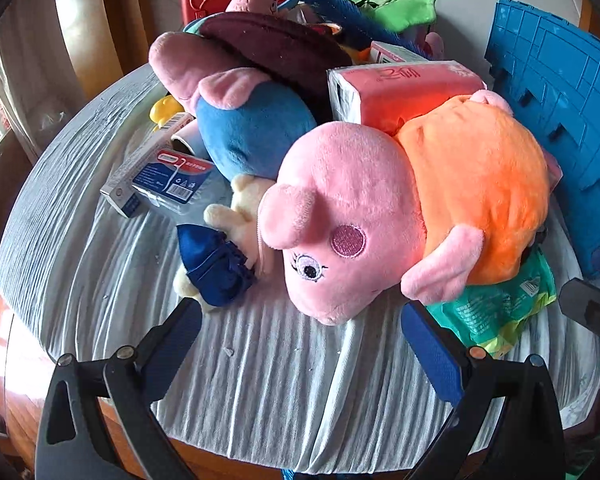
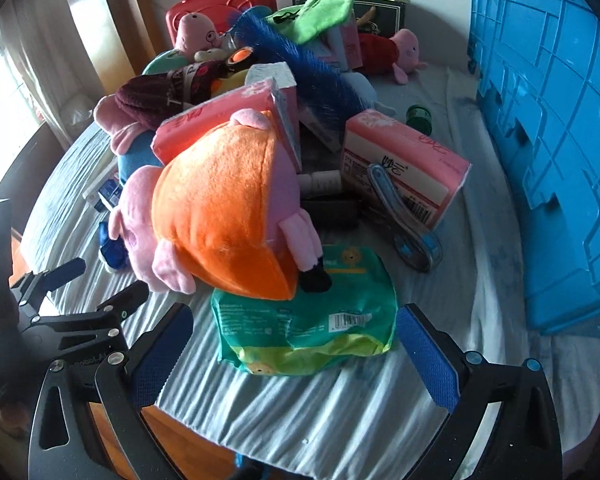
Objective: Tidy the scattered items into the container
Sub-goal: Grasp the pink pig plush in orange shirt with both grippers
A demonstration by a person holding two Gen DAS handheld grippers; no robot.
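Blue container (image 1: 560,92), left wrist view: it stands at the right edge of the heap, just beyond the orange-dressed pig plush (image 1: 400,200), while the left gripper (image 1: 312,344) hangs in front of that plush, fingers spread wide and empty, so the step looks like an approach before any pick. Right wrist view: container (image 2: 548,132) well right of the plush (image 2: 220,208); right gripper (image 2: 296,356), fingers apart, straddles the green packet (image 2: 304,320) pinned under the plush's foot. Likely next: close on the packet, slide it free.
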